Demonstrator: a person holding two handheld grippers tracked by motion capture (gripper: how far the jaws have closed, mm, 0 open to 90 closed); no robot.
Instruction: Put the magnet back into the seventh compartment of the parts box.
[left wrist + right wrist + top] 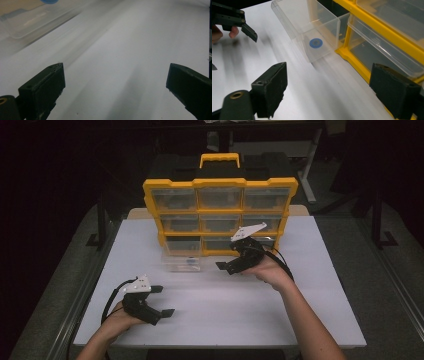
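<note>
A yellow organiser with clear drawers stands upright at the back of the white table. Its bottom-left clear drawer is pulled out onto the table, and a small blue disc lies inside it. My right gripper is just right of that drawer, in front of the bottom row, and its jaws stand open with nothing between them. Near the table's front left, my left gripper rests open and empty. The drawer's corner sits far off in the left gripper view.
The organiser's yellow frame and a shut clear drawer lie close to the right gripper's right jaw. A black case with a yellow handle sits behind the organiser. Bare white tabletop spreads between the two hands.
</note>
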